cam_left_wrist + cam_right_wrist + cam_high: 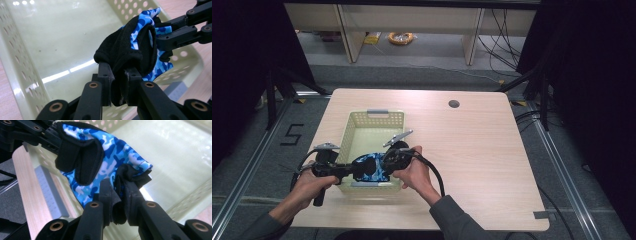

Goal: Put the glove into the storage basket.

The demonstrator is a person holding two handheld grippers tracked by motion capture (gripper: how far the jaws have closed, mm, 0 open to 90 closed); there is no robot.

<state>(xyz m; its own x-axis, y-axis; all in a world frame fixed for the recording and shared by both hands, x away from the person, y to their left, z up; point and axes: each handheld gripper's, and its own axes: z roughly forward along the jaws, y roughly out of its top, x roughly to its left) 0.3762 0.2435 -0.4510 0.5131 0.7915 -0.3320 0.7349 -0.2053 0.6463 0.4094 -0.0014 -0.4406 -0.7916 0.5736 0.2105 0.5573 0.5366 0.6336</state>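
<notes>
A person is holding a black two-jaw gripper in each hand at a pale wooden table (472, 150), and both tools are gripping the same blue camouflage-patterned fabric glove with black fleece trim (371, 168). The glove is hanging stretched between the two tools, above the near end of a pale yellow-green perforated plastic basket (362, 122) that is standing on the left half of the table.

In the left gripper view, the left gripper (119, 82) is pinching a bunched fold of the glove's (130, 47) black fleece edge, with the pads pressing on the cloth from both sides. The right gripper (180, 32) is showing farther off at the upper right, clamped on the blue patterned side. Beneath the glove the glossy floor of the basket (62, 45) is reflecting strip lights.

In the right gripper view, the right gripper (120, 195) is closed tight on a black hem of the glove (105, 157), cloth crumpled between its jaws. The left gripper (37, 132) is holding the far end at the upper left. A grey flat handle (47, 192) is sitting on the basket's near rim.

In the high view, the left gripper (343, 170) and the right gripper (391, 159) are almost meeting over the basket's near wall.
</notes>
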